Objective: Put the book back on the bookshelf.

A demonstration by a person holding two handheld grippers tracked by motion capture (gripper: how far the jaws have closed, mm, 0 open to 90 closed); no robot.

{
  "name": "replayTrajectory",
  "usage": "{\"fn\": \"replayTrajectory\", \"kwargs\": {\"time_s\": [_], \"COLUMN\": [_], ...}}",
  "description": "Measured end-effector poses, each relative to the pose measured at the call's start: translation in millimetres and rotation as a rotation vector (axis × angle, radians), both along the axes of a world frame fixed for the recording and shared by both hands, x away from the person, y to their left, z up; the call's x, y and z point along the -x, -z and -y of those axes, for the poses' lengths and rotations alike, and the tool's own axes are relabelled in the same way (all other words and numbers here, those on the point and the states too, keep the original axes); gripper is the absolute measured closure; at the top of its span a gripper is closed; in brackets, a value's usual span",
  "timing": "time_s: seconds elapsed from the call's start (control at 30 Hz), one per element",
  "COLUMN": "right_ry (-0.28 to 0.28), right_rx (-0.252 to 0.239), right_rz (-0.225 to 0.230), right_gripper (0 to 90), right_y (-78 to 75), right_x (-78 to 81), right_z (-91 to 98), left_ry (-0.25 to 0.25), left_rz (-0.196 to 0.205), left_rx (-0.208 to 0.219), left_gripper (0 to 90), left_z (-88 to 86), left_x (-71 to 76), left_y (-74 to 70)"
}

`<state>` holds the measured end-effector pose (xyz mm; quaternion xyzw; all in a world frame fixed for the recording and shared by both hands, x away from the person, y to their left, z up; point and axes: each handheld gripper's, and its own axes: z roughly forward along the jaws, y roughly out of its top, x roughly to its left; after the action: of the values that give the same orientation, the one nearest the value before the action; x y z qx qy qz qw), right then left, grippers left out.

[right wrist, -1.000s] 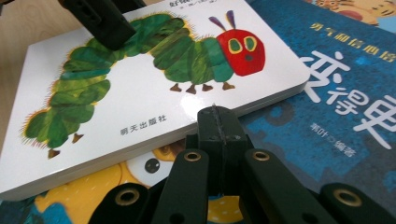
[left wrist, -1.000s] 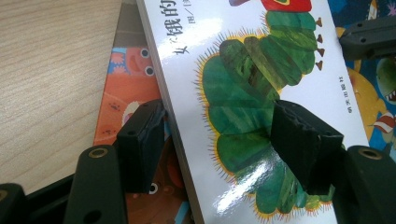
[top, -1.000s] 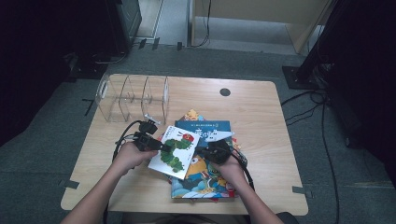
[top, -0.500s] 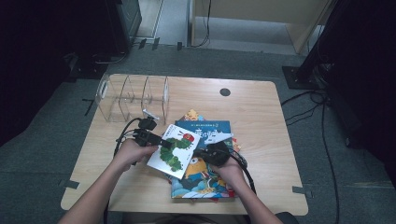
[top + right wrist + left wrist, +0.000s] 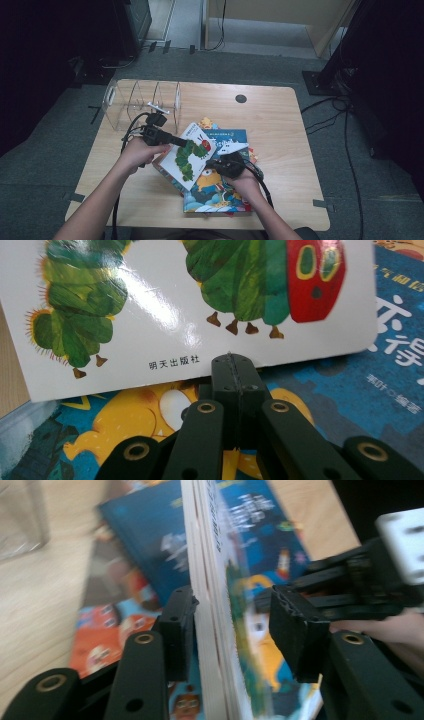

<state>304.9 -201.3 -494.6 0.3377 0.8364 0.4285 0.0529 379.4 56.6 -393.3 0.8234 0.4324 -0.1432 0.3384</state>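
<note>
White caterpillar board book [image 5: 191, 155] is straddled edge-on by the left gripper [image 5: 227, 625], jaws parted; right gripper [image 5: 233, 371] jaws clenched empty beneath it; slipping onto the book pile [image 5: 220, 192] is risked.

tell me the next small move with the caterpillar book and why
Probably close the left gripper on the caterpillar book: its jaws straddle the raised edge with a gap on one side, while the shut right gripper props the opposite edge above the blue book.

A white book [image 5: 190, 152] bears a green, red-headed caterpillar; the blue book [image 5: 222, 187] beneath shows a yellow creature.
</note>
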Motion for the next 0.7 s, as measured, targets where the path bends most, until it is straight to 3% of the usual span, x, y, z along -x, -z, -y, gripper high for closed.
{"fn": "replayTrajectory", "kwargs": {"time_s": [0.07, 0.1, 0.23, 0.43, 0.7], "right_ry": [0.000, -0.012, -0.013, -0.020, -0.029], "right_rx": [-0.003, -0.005, -0.006, -0.013, -0.009], "right_rz": [0.002, 0.003, 0.005, 0.009, 0.034], "right_gripper": [87.6, 85.5, 85.5, 81.7, 74.6], "right_y": [0.0, 0.0, -0.2, -0.5, -1.1], "right_x": [0.2, 0.1, 0.4, 0.5, 1.2], "right_z": [-1.5, -2.2, -2.2, -2.6, -6.5], "left_ry": [0.036, 0.054, 0.071, 0.076, 0.096], "left_rz": [-0.006, 0.018, 0.019, 0.007, -0.007], "left_rx": [-0.030, -0.075, -0.113, -0.130, -0.154], "left_gripper": [56.3, 56.6, 60.8, 71.5, 73.9], "left_z": [10.8, 20.3, 28.7, 30.1, 29.8], "left_x": [1.4, 3.4, 2.8, -0.4, -4.5], "left_y": [-3.8, -3.7, 1.1, 3.8, 0.5]}}
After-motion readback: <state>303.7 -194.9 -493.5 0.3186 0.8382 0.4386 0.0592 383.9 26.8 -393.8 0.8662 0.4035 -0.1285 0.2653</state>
